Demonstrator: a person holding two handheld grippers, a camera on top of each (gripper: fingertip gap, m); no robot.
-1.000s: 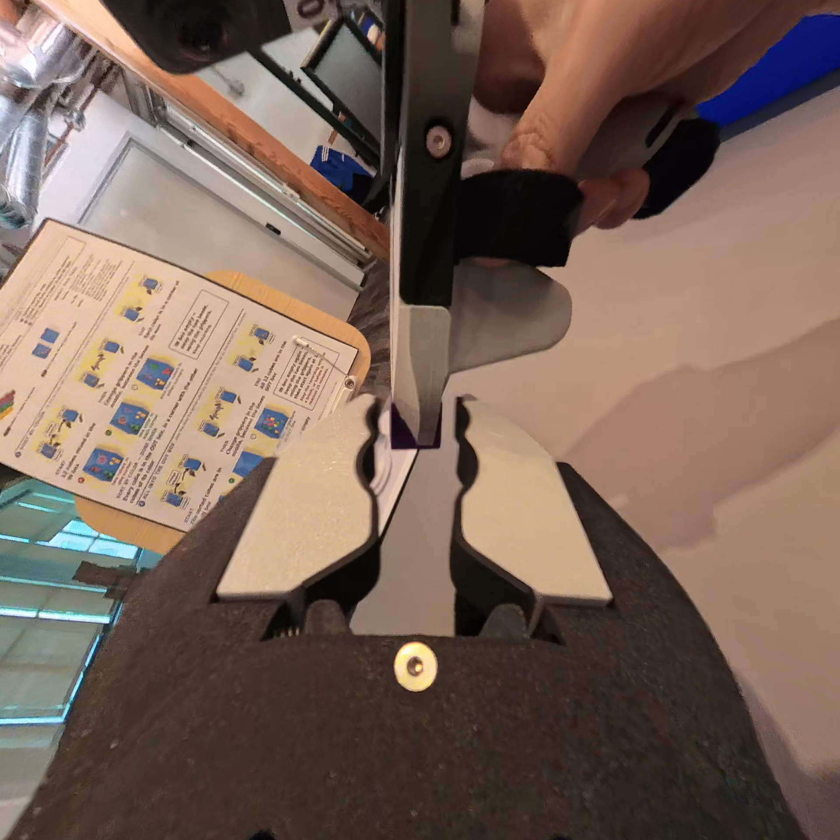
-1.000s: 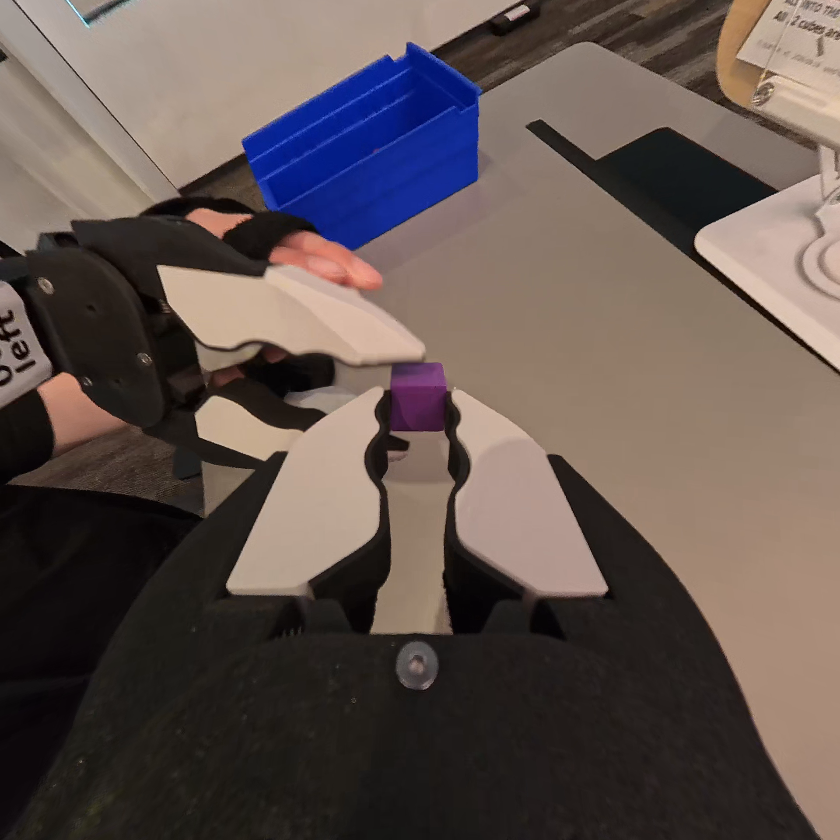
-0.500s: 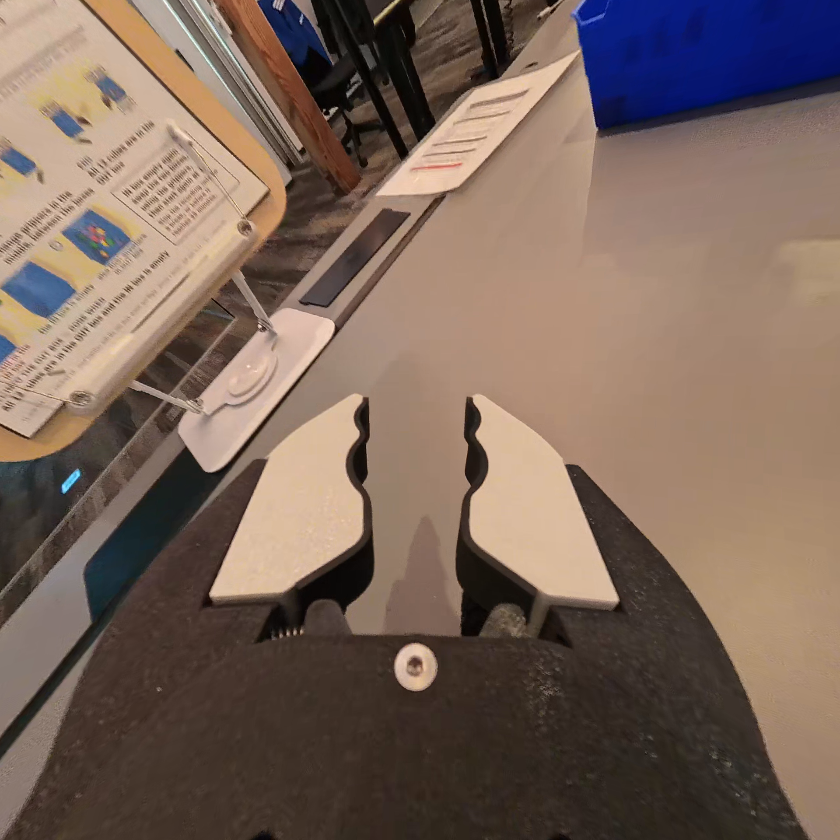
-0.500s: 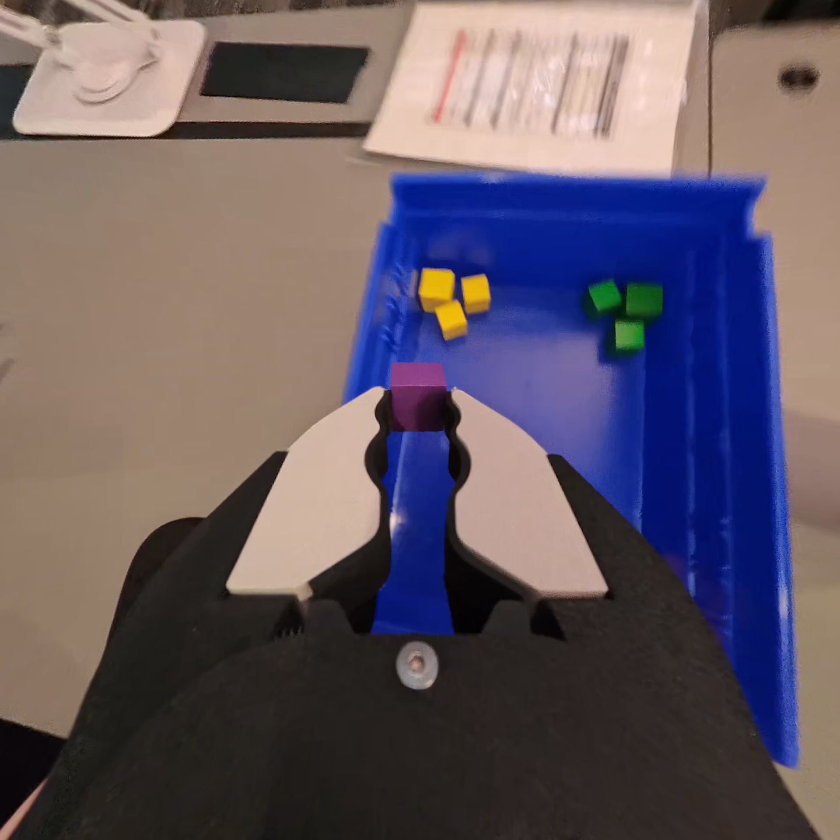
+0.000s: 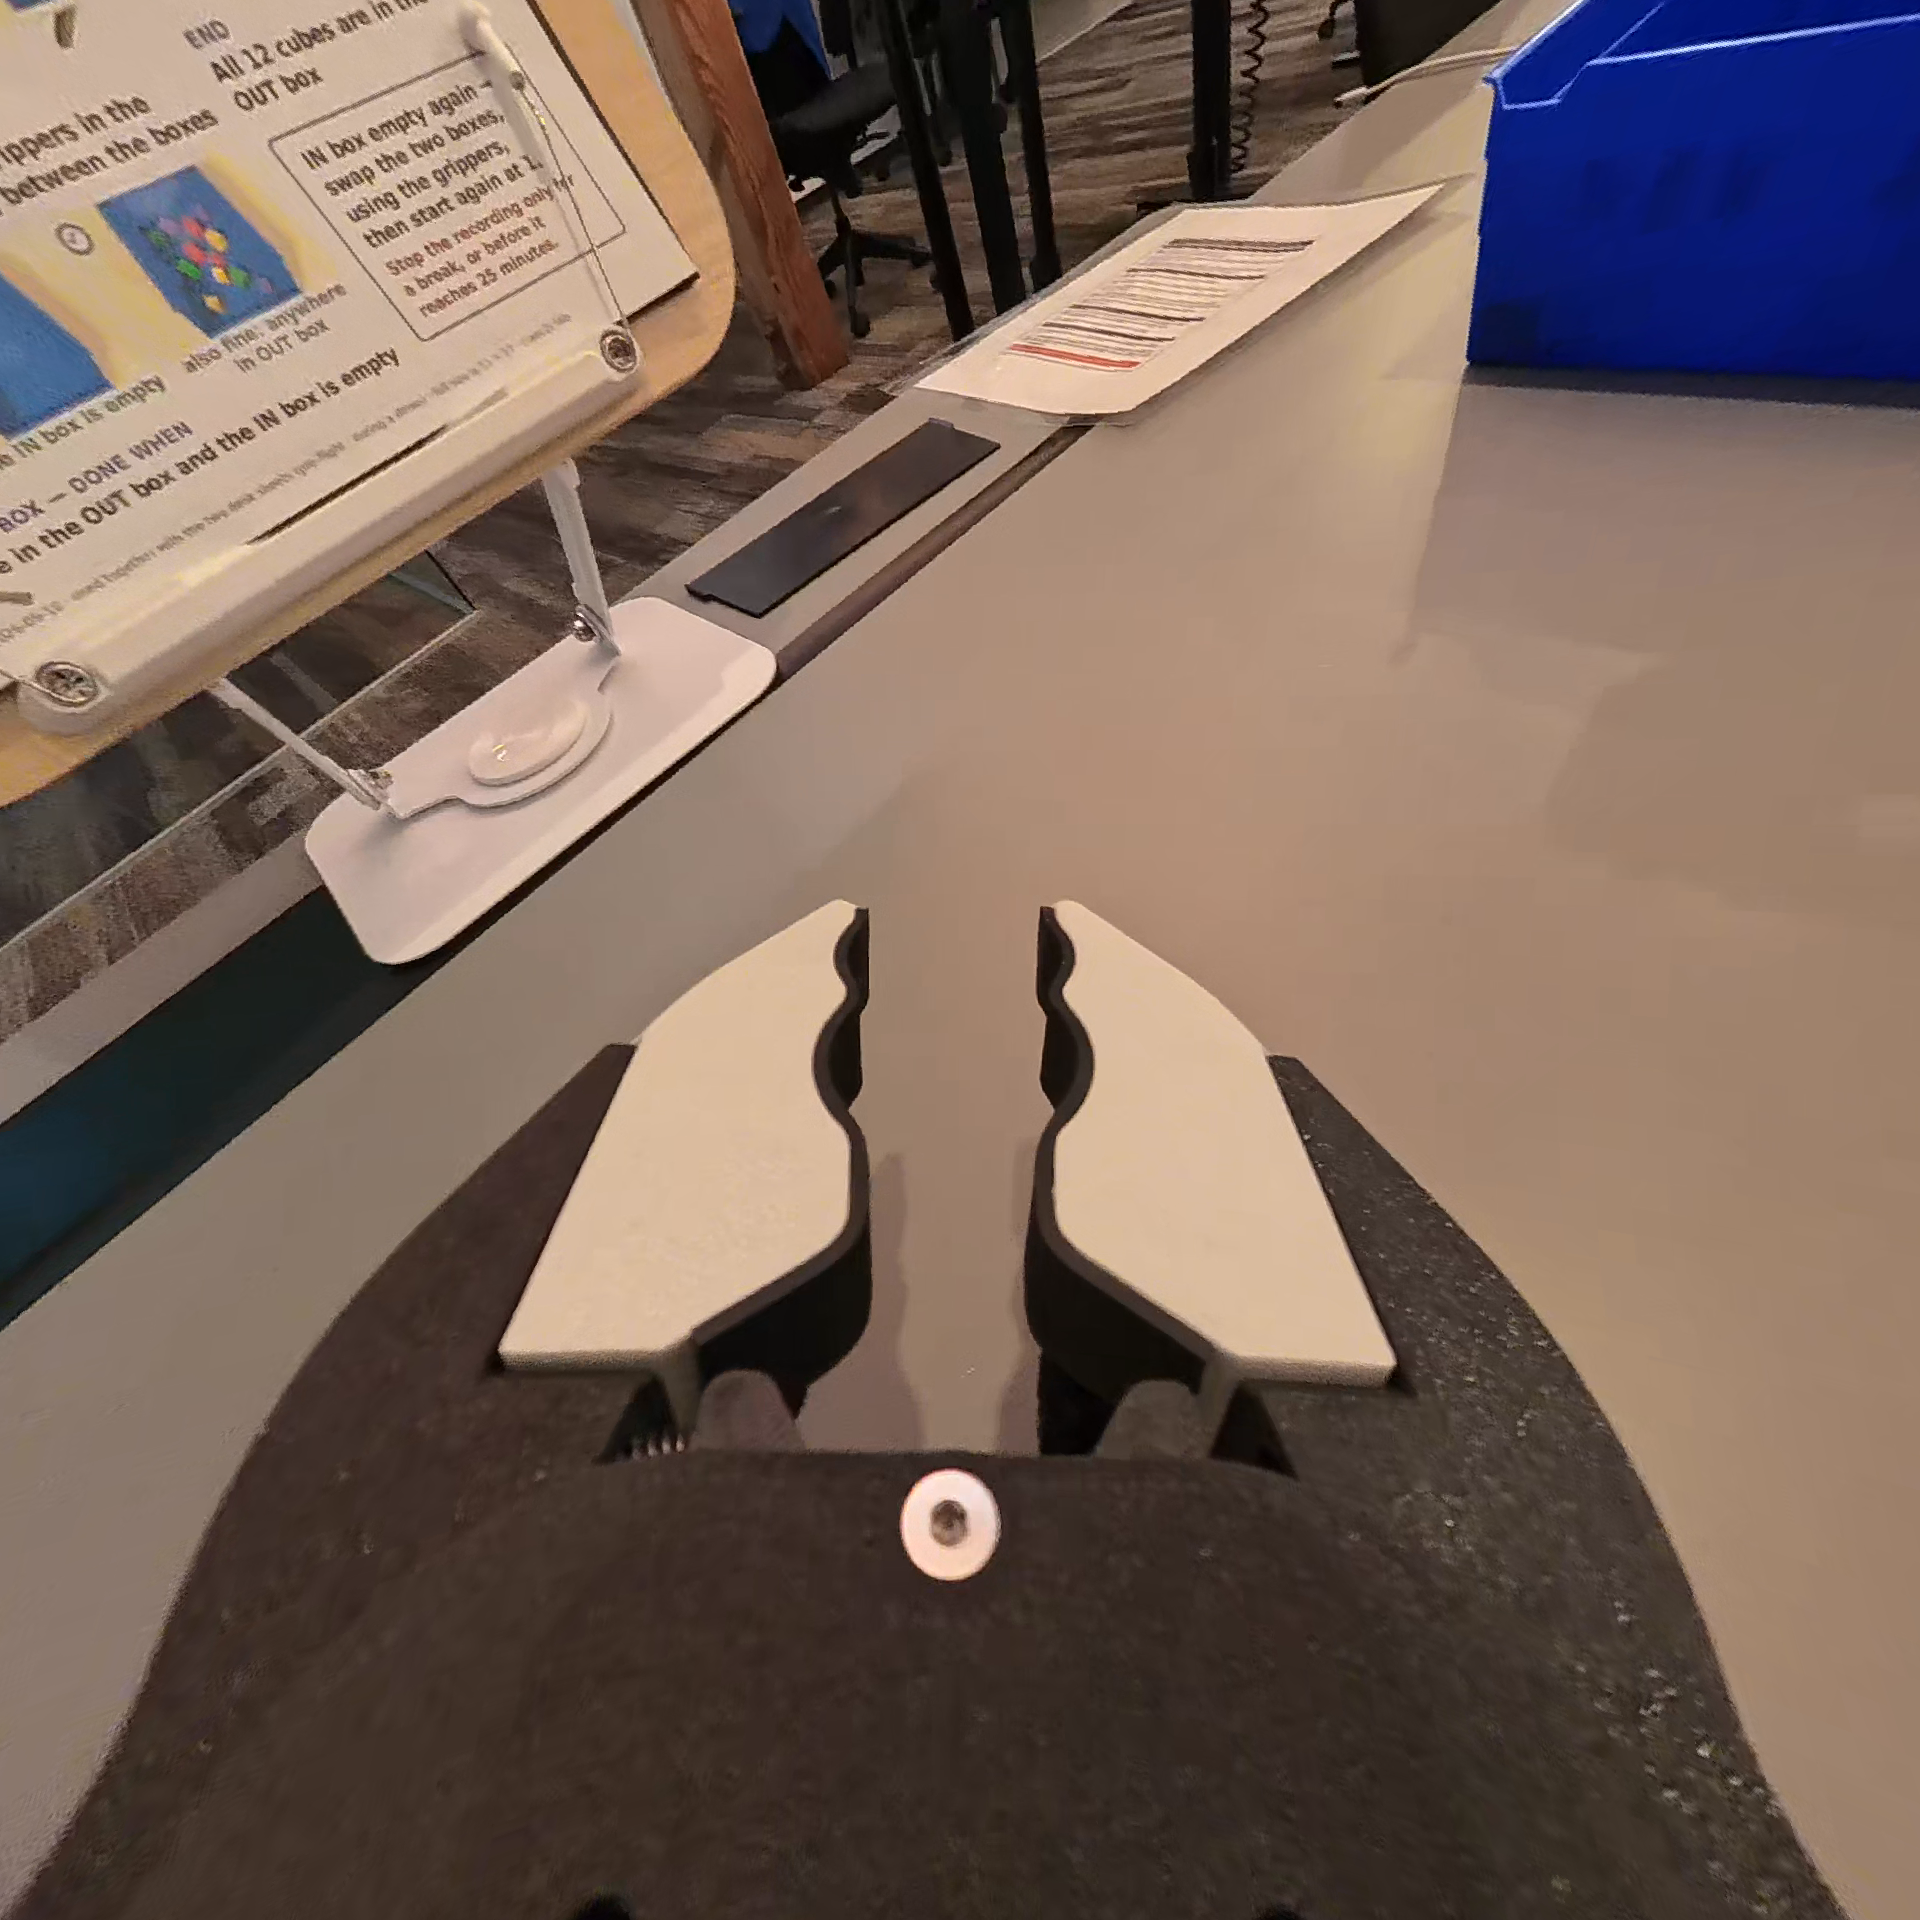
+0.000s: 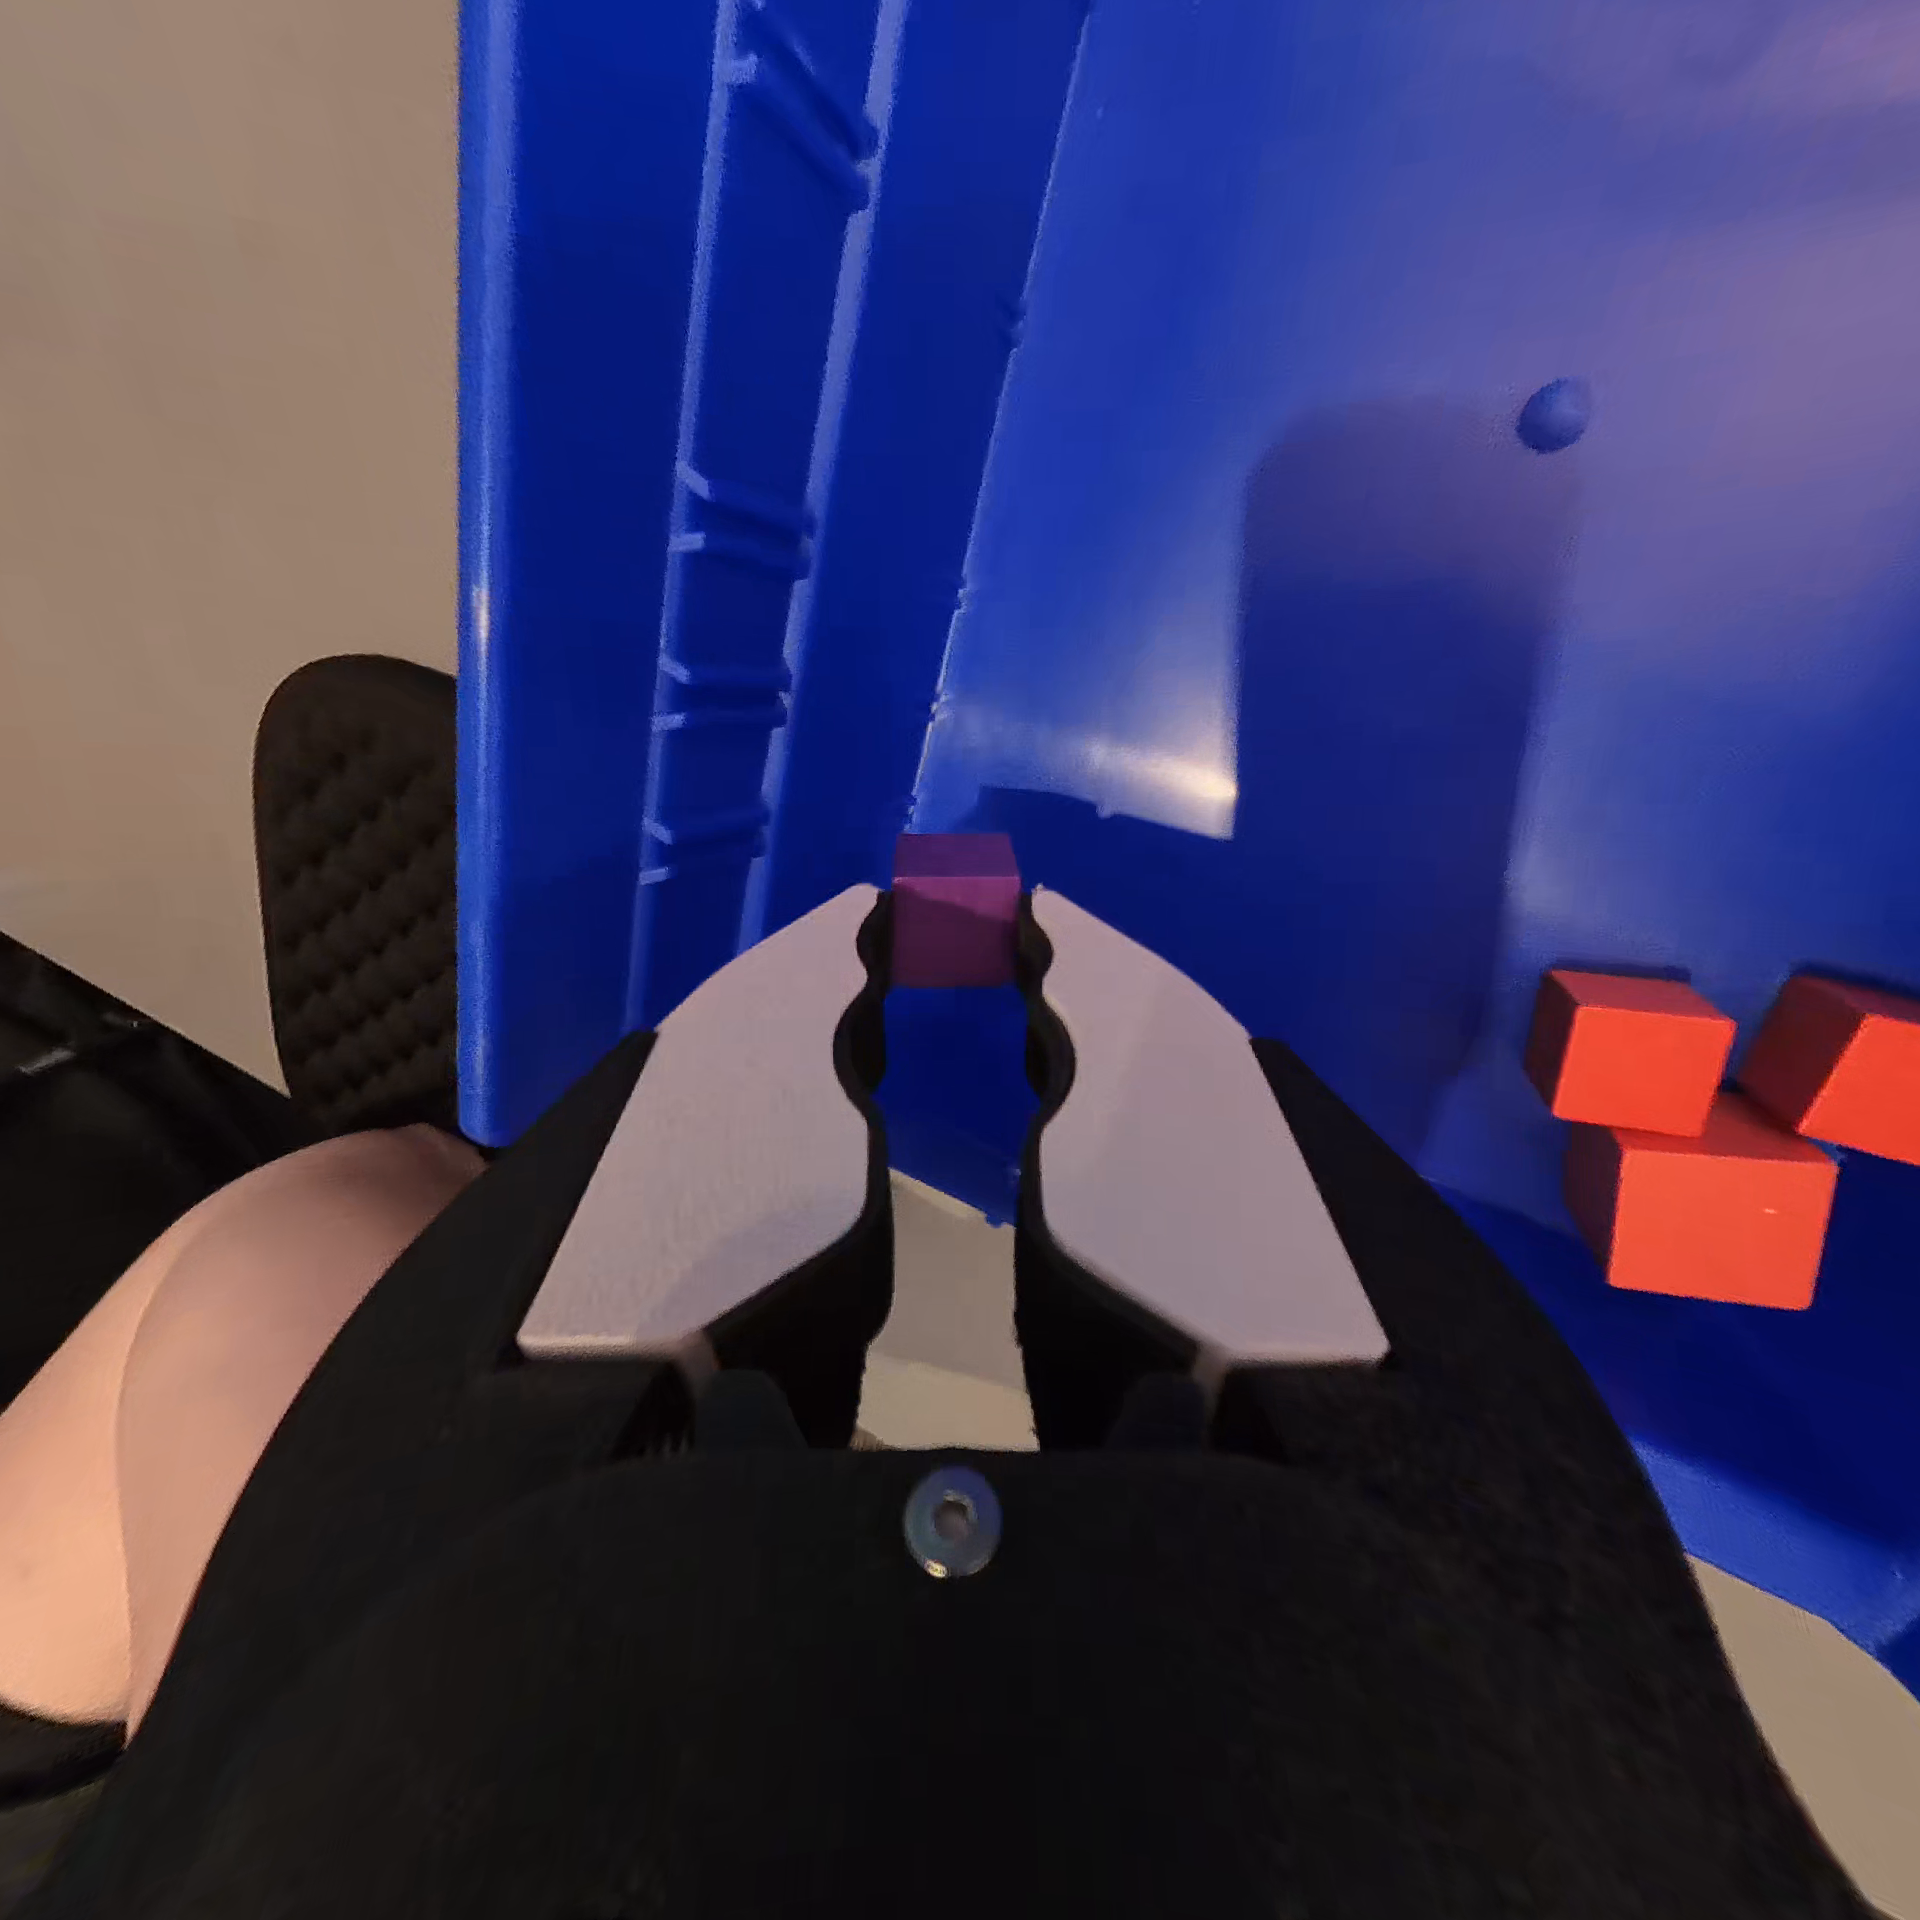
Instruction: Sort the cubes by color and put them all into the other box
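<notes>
The purple cube sits at the centre of the right wrist view, pinched between the tips of the right tool over the blue box. Three red cubes lie clustered on the box floor at the right edge, well apart from it. A forearm shows at lower left. The left tool is spread and holds nothing, above the grey bench. A box stands upper right, a paper beside it, and a sign stand at left.

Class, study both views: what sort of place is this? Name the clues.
Probably an office set up for recording: a grey desk holding an instruction sheet on a stand, office chairs on carpet behind, and a blue box of cubes.
</notes>
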